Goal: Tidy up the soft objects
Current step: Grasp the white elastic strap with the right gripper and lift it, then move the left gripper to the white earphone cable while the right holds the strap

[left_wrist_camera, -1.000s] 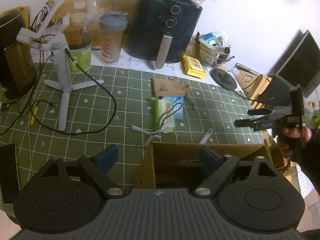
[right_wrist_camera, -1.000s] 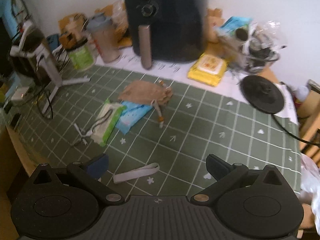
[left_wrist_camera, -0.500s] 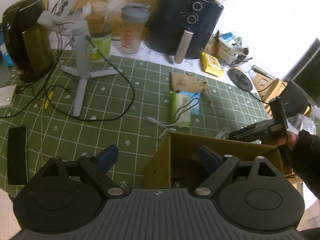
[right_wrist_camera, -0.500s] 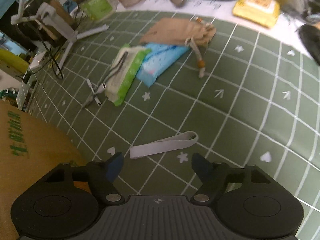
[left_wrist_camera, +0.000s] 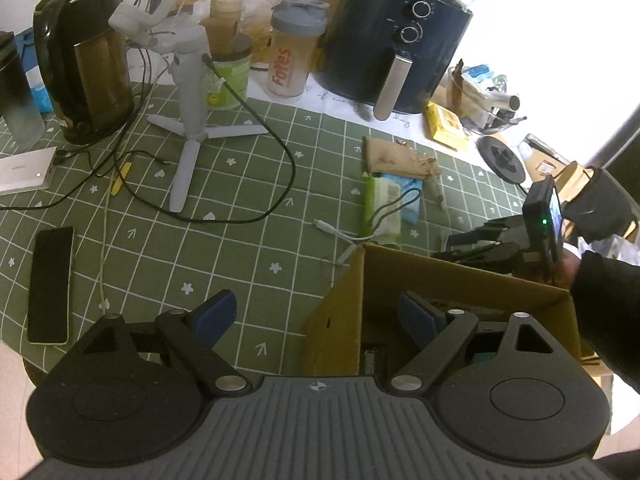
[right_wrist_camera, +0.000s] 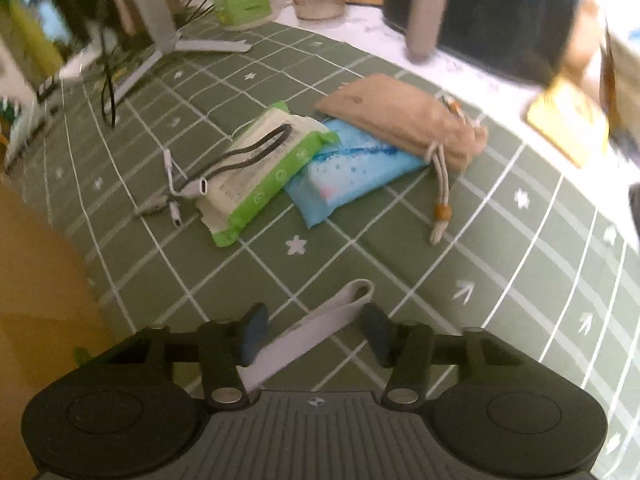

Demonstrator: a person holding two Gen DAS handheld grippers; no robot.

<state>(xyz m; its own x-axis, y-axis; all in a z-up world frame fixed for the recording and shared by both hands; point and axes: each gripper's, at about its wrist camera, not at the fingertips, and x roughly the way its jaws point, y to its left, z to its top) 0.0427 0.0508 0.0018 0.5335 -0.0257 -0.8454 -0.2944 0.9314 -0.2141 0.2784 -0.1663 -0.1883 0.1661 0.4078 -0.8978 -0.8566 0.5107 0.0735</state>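
A white elastic band lies flat on the green mat, running between the fingers of my open right gripper, which is low over it. Beyond it lie a green-and-white wipes pack, a blue pack and a tan drawstring pouch. In the left wrist view these show mid-mat: the wipes pack, the blue pack and the pouch. My left gripper is open and empty, straddling the left wall of an open cardboard box. The right gripper appears behind the box.
A white cable adapter lies by the wipes. A phone, a gimbal tripod with a black cable, a kettle, a shaker bottle and an air fryer crowd the mat's left and back.
My right gripper has dropped and moved forward until the white band lies between its fingers. My left gripper has pulled back and left, showing more of the mat.
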